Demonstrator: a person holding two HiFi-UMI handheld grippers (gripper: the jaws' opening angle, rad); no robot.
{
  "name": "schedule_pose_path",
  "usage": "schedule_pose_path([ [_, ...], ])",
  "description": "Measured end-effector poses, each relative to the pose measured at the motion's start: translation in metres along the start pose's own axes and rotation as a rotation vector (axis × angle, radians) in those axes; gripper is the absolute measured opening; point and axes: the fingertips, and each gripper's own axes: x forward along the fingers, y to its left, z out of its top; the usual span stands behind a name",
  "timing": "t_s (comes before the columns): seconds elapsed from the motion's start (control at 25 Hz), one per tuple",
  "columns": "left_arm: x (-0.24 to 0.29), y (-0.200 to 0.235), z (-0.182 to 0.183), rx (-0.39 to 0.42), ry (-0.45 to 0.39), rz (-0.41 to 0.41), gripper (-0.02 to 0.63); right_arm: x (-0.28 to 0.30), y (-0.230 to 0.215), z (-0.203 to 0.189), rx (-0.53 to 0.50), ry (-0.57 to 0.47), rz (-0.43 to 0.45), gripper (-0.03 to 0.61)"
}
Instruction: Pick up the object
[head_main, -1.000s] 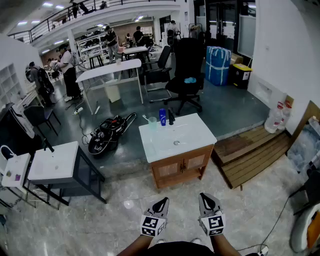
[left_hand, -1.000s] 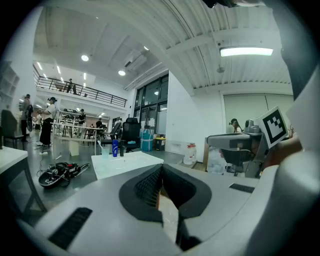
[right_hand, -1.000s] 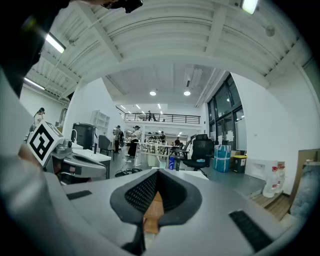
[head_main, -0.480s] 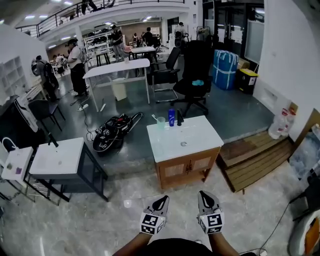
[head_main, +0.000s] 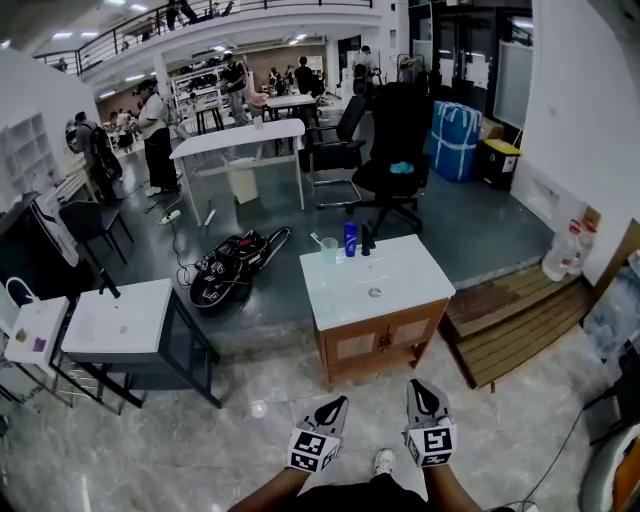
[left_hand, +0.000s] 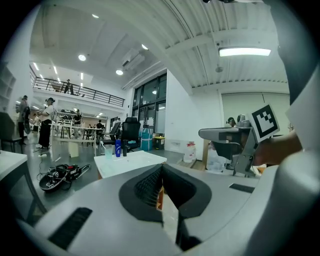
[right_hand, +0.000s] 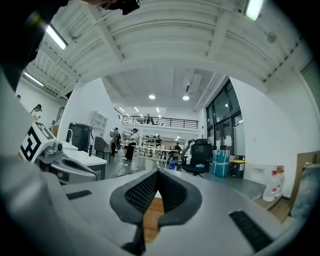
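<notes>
A wooden cabinet with a white basin top (head_main: 385, 290) stands ahead on the marble floor. At its far edge stand a clear cup (head_main: 329, 250), a blue bottle (head_main: 350, 238) and a dark bottle (head_main: 366, 240). The blue bottle (left_hand: 118, 148) also shows small in the left gripper view. My left gripper (head_main: 334, 407) and right gripper (head_main: 421, 392) hang low in front of the person, well short of the cabinet. Both are shut with nothing between their jaws, as the left gripper (left_hand: 160, 169) and right gripper (right_hand: 156, 173) views show.
A second white-topped stand on a dark frame (head_main: 120, 325) sits at the left. A black tangle of gear (head_main: 225, 265) lies on the floor behind the cabinet. A wooden pallet (head_main: 510, 315) lies at the right. An office chair (head_main: 395, 150), a white table (head_main: 240, 140) and several people are farther back.
The cabinet has shifted right and a little down in the head view as the person steps forward. A shoe now shows between the grippers. Both grippers stay shut.
</notes>
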Motion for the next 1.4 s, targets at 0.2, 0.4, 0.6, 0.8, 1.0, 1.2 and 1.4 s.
schedule_pose_path([
  [0.2,0.031,0.014,0.026,-0.029,-0.035,0.008,0.021,0.021,-0.025,-0.014,0.0,0.01,0.009,0.017],
  [0.4,0.07,0.019,0.05,0.061,-0.054,0.035,0.021,0.042,-0.052,-0.021,0.004,0.044,0.04,0.018],
  [0.6,0.108,0.02,0.055,0.052,-0.05,0.059,0.021,0.068,-0.082,-0.033,0.014,0.056,0.066,0.017],
  [0.8,0.139,0.02,0.061,0.06,-0.035,0.094,0.021,0.089,-0.109,-0.036,0.006,0.053,0.109,0.017],
  [1.0,0.165,0.021,0.061,0.046,-0.012,0.132,0.021,0.106,-0.132,-0.042,0.012,0.043,0.149,0.018],
  [1.2,0.183,0.022,0.064,0.033,-0.004,0.174,0.021,0.12,-0.147,-0.039,0.015,0.021,0.194,0.017],
  [1.4,0.191,0.026,0.064,0.021,0.005,0.203,0.02,0.131,-0.155,-0.038,0.017,0.022,0.225,0.017],
])
